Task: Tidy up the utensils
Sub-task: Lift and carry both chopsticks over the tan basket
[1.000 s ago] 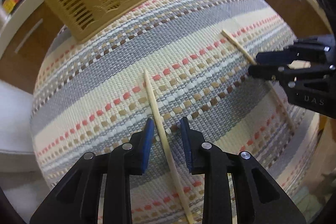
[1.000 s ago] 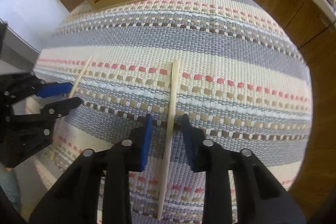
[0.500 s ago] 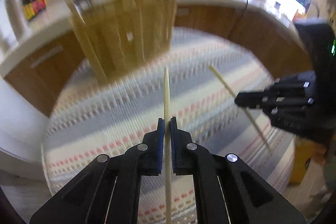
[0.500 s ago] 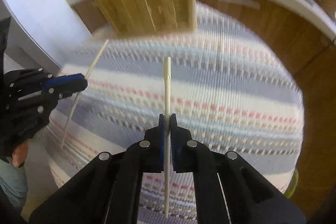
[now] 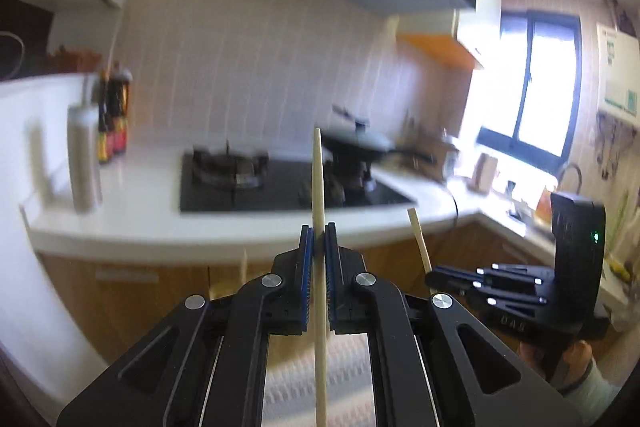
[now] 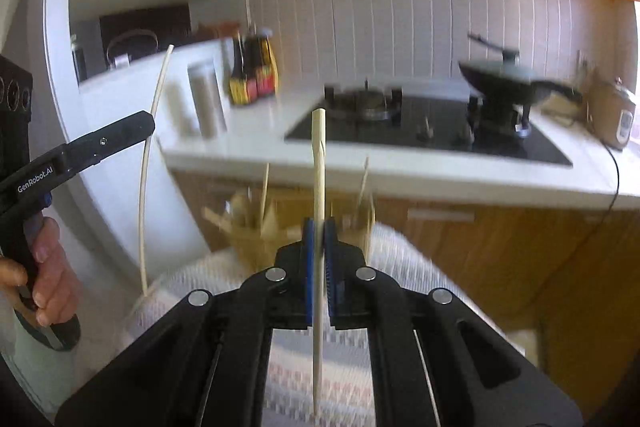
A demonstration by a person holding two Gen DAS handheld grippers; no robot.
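Left gripper (image 5: 319, 239) was clamped on a chopstick (image 5: 318, 187), blue pads pressed flat against both sides of it. The stick was pale, bare wood, slim and tapering toward the upper tip. It stood near upright in the left wrist view, running from above the fingertips down past the bottom of the frame, clear of the mat.

Right gripper (image 6: 319, 233) was pinching a second chopstick (image 6: 319, 155) the same way, pads tight on it. Same pale wood; upper end looked squared and blunt, lower end narrowed to a point hanging above the striped woven mat (image 6: 404, 251). It was off the surface too.

Cross views agreed: the right gripper showed at the right of the left wrist view with its stick poking up, and the left one showed at the left of the right wrist view with the person's hand (image 6: 48, 275) wrapped on the handle.

Tan woven basket (image 6: 280, 227) sat on the far edge of the mat, right behind the right gripper's tips, with sticks and utensils poking out of it. It was too blurred to count them.

Background was a white counter (image 6: 400, 163) with a black gas hob (image 6: 420, 127) and a lidded pan (image 6: 504, 79).
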